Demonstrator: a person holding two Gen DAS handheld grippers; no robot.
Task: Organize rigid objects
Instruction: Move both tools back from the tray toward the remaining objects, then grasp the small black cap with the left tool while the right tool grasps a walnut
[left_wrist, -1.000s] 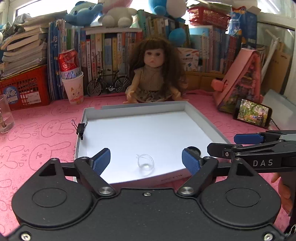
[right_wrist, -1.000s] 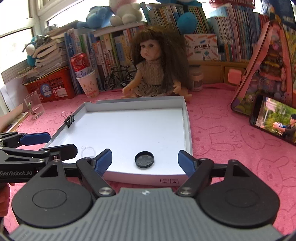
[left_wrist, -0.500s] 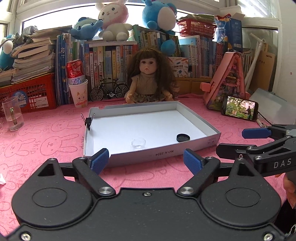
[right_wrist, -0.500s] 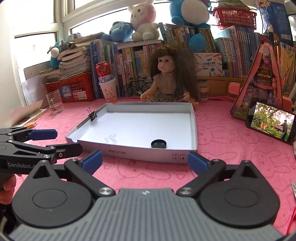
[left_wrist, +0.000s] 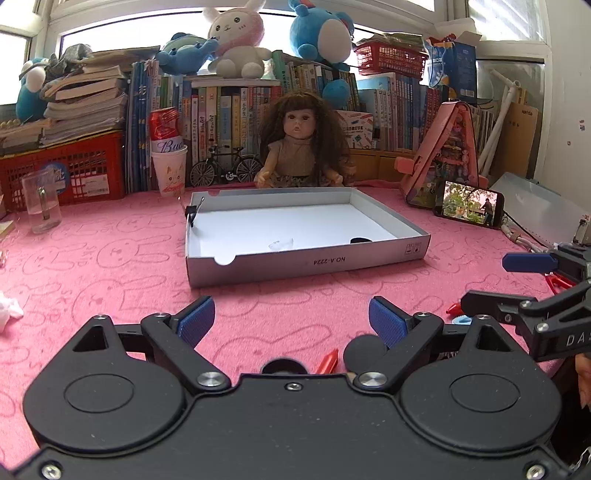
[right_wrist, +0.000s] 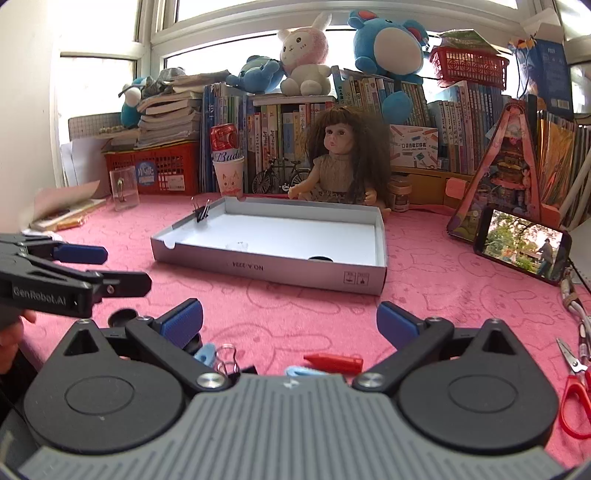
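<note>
A pink cloth (left_wrist: 92, 266) printed with rabbits covers the table, with a doll (left_wrist: 301, 147) sitting at its far side. Just in front of the doll lies a shallow white box lid (right_wrist: 295, 271), a binder clip (right_wrist: 201, 214) clamped to its left wall. Inside it, near the front wall, rest a black round cap (right_wrist: 320, 259) toward the right and a small clear piece (left_wrist: 281, 244) toward the left; what that piece is I cannot make out.

The left gripper (left_wrist: 291, 320) and the right gripper (right_wrist: 290, 324) both hover near the cloth on the near side of the lid, fingers spread wide, nothing between them.

Loose things lie on the cloth under the right gripper: a red crayon (right_wrist: 334, 362), a light blue piece (right_wrist: 205, 352) beside a second, clear-handled binder clip (right_wrist: 228, 360), and another black cap (right_wrist: 123, 318) toward the left. Red-handled scissors (right_wrist: 574, 387) lie at the far right.
</note>
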